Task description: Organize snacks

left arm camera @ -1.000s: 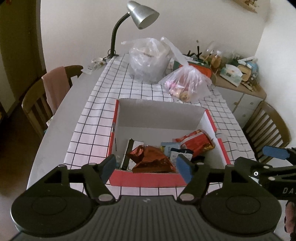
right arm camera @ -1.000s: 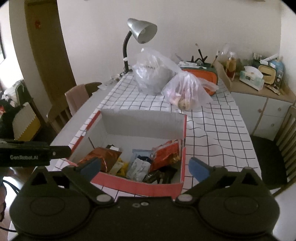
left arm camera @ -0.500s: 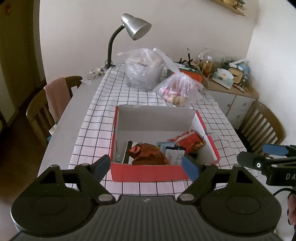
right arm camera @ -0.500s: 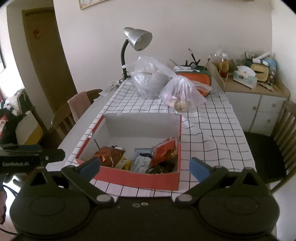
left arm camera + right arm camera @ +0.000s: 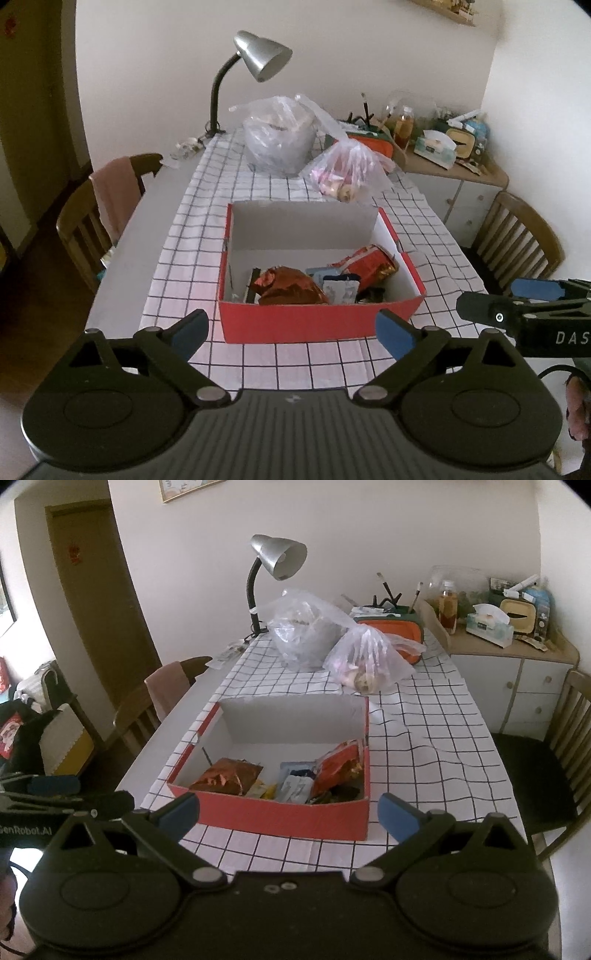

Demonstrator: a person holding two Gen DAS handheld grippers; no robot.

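Note:
A red cardboard box (image 5: pixel 317 323) (image 5: pixel 280 814) with white inner walls sits on the checked tablecloth. Inside lie a brown foil snack bag (image 5: pixel 291 290) (image 5: pixel 225 779), a red-orange snack bag (image 5: pixel 365 267) (image 5: pixel 338 770) and several small packets (image 5: pixel 341 290). My left gripper (image 5: pixel 291 332) hovers in front of the box's near wall, its jaws opening wide with nothing between them. My right gripper (image 5: pixel 290 814) is also held back from the box, open and empty. Each gripper shows at the side of the other's view, the right gripper (image 5: pixel 524 299) and the left gripper (image 5: pixel 55 794).
Behind the box stand two clear plastic bags (image 5: pixel 277 140) (image 5: pixel 345 173), a silver desk lamp (image 5: pixel 258 59) and an orange case (image 5: pixel 391 631). Wooden chairs (image 5: pixel 96 218) (image 5: pixel 517 236) flank the table. A cluttered white cabinet (image 5: pixel 509 653) stands at the right.
Both grippers have drawn back from the box, which now looks smaller and farther. The left gripper's fingers have spread wider apart. The snacks in the box have not moved.

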